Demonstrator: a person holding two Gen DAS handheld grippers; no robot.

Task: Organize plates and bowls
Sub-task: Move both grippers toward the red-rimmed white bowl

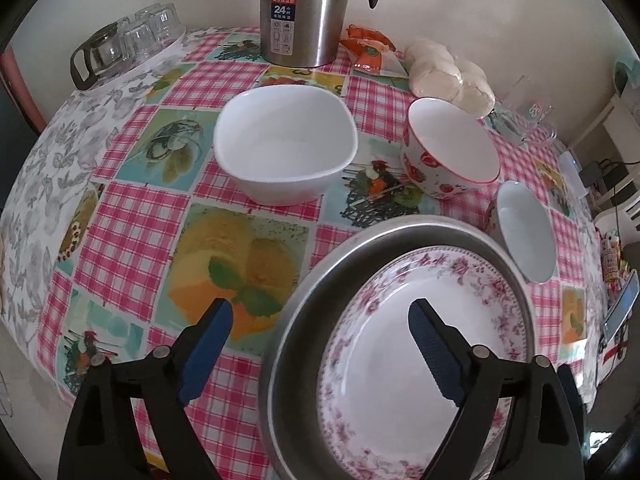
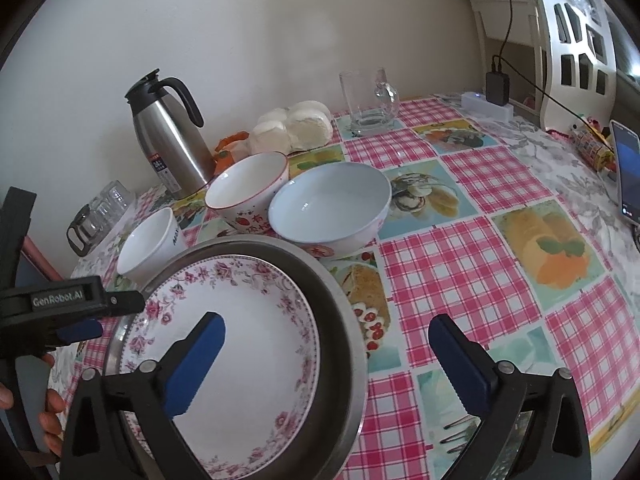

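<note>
A pink-flowered plate [image 1: 384, 364] [image 2: 240, 352] lies inside a steel tray [image 1: 304, 308] [image 2: 340, 320] at the table's near edge. Behind it stand a square white bowl [image 1: 286, 148] [image 2: 146, 244], a strawberry-pattern bowl [image 1: 452, 148] [image 2: 248, 188] and a pale blue bowl [image 1: 526, 232] [image 2: 330, 204]. My left gripper [image 1: 320, 328] is open above the tray's left rim. My right gripper [image 2: 326, 344] is open, straddling the tray's right rim. The left gripper also shows at the left edge of the right wrist view [image 2: 80, 312].
A steel thermos [image 1: 298, 12] [image 2: 170, 140], steamed buns [image 1: 448, 72] [image 2: 292, 126], an orange snack packet [image 1: 370, 52], glass cups with a glass pot [image 1: 124, 44] [image 2: 100, 208] and a glass mug [image 2: 368, 104] stand at the back. A phone [image 2: 626, 168] lies at right.
</note>
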